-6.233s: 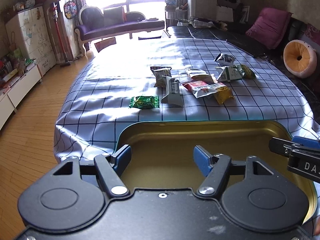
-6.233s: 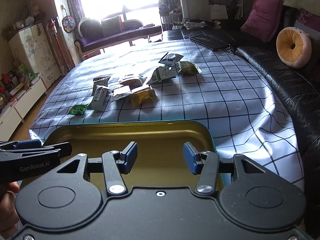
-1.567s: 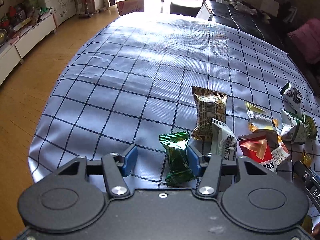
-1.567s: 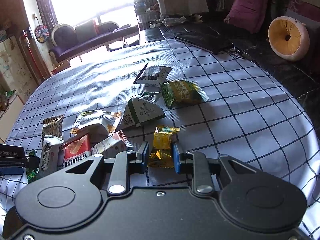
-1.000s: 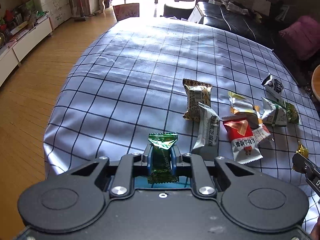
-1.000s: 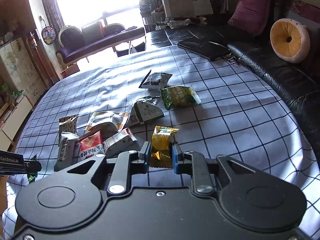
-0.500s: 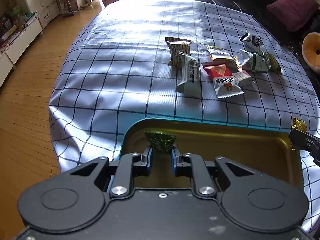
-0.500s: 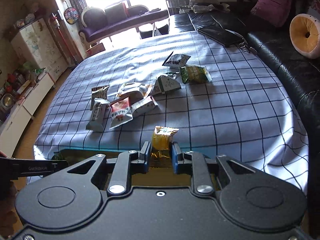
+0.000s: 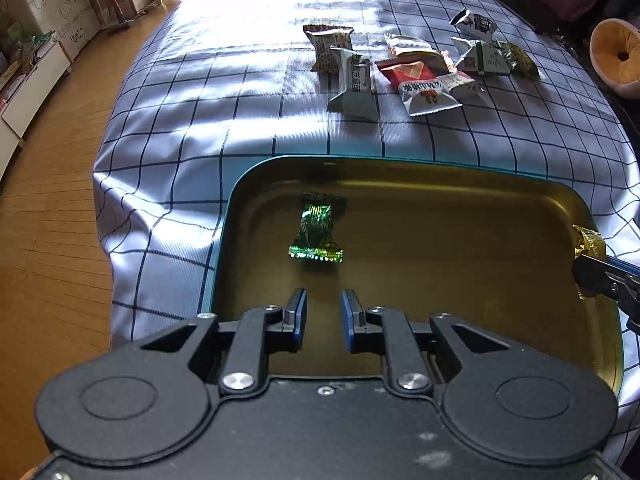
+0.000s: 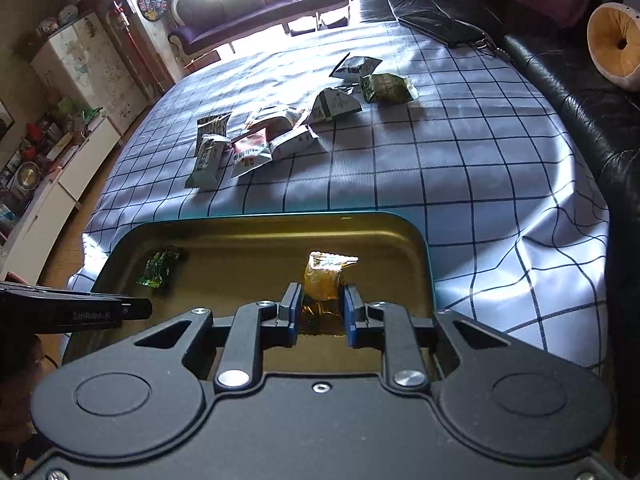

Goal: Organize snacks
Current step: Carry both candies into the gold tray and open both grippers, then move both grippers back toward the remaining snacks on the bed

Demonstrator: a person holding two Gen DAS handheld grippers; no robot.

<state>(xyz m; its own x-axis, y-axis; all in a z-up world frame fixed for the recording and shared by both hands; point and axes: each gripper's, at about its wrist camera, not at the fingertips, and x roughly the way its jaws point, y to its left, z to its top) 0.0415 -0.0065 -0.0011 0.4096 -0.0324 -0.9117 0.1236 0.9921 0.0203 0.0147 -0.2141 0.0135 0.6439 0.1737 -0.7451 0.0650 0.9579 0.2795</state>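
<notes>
The green candy [image 9: 316, 228] has left the left tongs [image 9: 324, 312]. Half a second ago it was pinched between their tips above the near left corner of the tray [image 9: 400, 160]; now it lies loose in the left part of the tray, just ahead of the tips. The left tongs hang over the tray's near edge with their jaws drawn almost together and nothing between them. I judge the first snack delivered, so this hand is free to go back for another.

The tray holds that one candy and nothing else that I can see; the rest of its gold floor is bare.

Toward the right side of the tray, the right tongs [image 10: 318, 308] are clamped on a yellow packet [image 10: 324, 276], whose crimped top stands up above the tips. Compared with half a second ago the packet is over the tray's inside rather than at its far rim, but it is not yet let go. Dropping it looks like the next step.

Beyond the far rim of the tray, the other snacks [image 9: 400, 68] lie in a loose cluster on the checked cloth [image 9: 200, 100], well apart from the tray, so most of the sorting remains.
</notes>
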